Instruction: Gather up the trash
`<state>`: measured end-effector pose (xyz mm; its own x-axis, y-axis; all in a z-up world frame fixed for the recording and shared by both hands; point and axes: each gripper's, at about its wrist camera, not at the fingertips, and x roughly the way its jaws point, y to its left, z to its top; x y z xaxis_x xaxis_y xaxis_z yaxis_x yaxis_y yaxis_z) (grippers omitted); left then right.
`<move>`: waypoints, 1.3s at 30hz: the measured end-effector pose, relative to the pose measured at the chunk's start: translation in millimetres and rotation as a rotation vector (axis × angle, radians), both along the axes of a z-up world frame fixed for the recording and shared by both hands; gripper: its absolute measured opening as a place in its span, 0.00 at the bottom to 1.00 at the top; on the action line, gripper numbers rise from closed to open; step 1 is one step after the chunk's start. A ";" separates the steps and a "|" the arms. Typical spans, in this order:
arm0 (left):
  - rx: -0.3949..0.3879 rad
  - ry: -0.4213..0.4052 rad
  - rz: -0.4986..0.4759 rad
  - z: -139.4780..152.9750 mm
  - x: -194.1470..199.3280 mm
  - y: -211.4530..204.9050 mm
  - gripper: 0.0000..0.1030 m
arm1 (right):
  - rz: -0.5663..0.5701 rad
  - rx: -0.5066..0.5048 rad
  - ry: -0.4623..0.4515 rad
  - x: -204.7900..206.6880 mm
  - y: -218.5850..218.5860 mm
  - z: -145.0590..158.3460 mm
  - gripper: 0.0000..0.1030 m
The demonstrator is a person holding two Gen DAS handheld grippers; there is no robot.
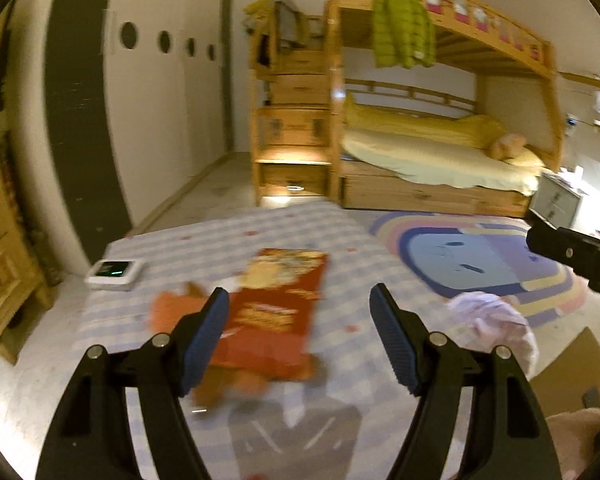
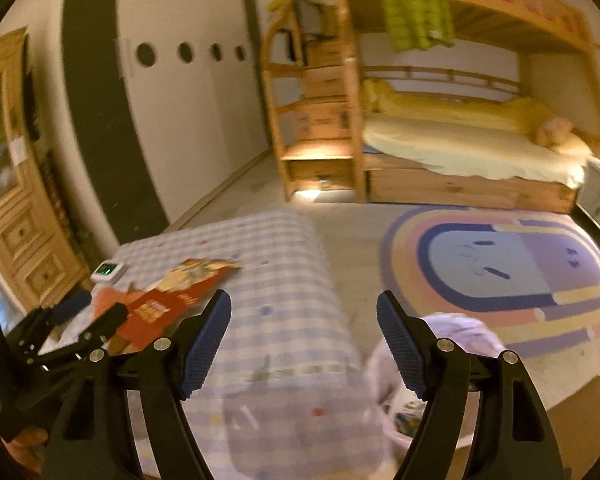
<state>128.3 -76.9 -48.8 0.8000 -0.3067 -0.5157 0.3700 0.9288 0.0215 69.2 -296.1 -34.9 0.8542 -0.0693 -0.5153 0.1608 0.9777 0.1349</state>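
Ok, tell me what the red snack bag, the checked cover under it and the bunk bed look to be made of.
Red snack bag: likely thin plastic film, printed and creased; blur hides any gloss.
Checked cover: soft woven cloth, matte, draping over the edge.
Bunk bed: light, pine-like wood with warm varnish and visible slats.

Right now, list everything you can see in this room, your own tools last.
snack bag: one, red, on the checked cover
orange wrapper: one, beside the snack bag
checked cover: one, blue-white, nearest surface
small device: one, white with green display, cover's far-left corner
pale bag: one, pinkish-white, right of the cover
rug: one, pastel, floor
bunk bed: one, wooden, yellow bedding
jacket: one, green, hanging from top bunk
left tool: open, empty
right tool: open, empty
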 end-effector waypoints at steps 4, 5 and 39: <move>0.012 0.007 0.095 -0.8 6.4 40.4 0.69 | 0.093 -0.026 0.022 24.7 38.2 -7.6 0.73; 0.014 0.011 0.113 -2.1 7.7 48.5 0.69 | 0.112 -0.032 0.029 29.9 46.1 -9.7 0.73; 0.053 0.120 0.260 -26.2 26.1 117.3 0.69 | 0.348 0.001 0.295 123.4 141.5 -80.4 0.70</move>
